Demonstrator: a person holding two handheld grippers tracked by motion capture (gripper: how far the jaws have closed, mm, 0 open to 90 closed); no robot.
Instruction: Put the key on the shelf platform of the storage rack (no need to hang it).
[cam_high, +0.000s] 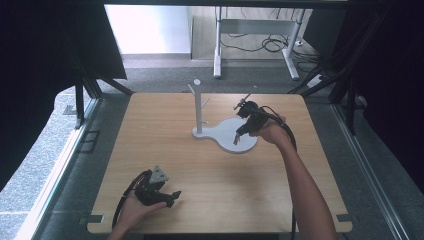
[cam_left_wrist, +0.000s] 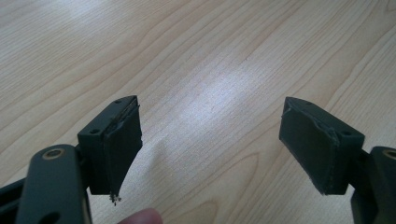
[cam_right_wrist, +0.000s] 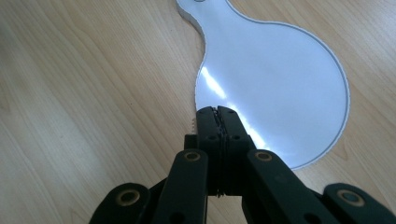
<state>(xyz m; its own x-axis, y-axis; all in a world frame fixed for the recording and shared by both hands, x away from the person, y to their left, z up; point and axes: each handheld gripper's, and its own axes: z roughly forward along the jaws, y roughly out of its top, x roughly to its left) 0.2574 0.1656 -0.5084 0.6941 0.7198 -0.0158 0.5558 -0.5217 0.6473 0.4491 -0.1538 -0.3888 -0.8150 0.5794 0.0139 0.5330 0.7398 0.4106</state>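
Note:
A white stand with an upright post (cam_high: 198, 107) and pegs rises from a flat white base (cam_high: 235, 135) on the wooden table (cam_high: 165, 150). My right gripper (cam_high: 237, 139) hovers over the round part of that base (cam_right_wrist: 280, 79), jaws pressed together with nothing between them (cam_right_wrist: 217, 112). Near the table's front left, a hand holds my left gripper (cam_high: 175, 196). Its jaws stand wide apart over bare wood (cam_left_wrist: 210, 135), with nothing between the pads (cam_left_wrist: 122, 140).
Black curtains and frame posts flank the table on both sides. A desk frame with cables (cam_high: 255, 45) stands on the floor beyond the far edge. Cables trail from both grippers along the forearms.

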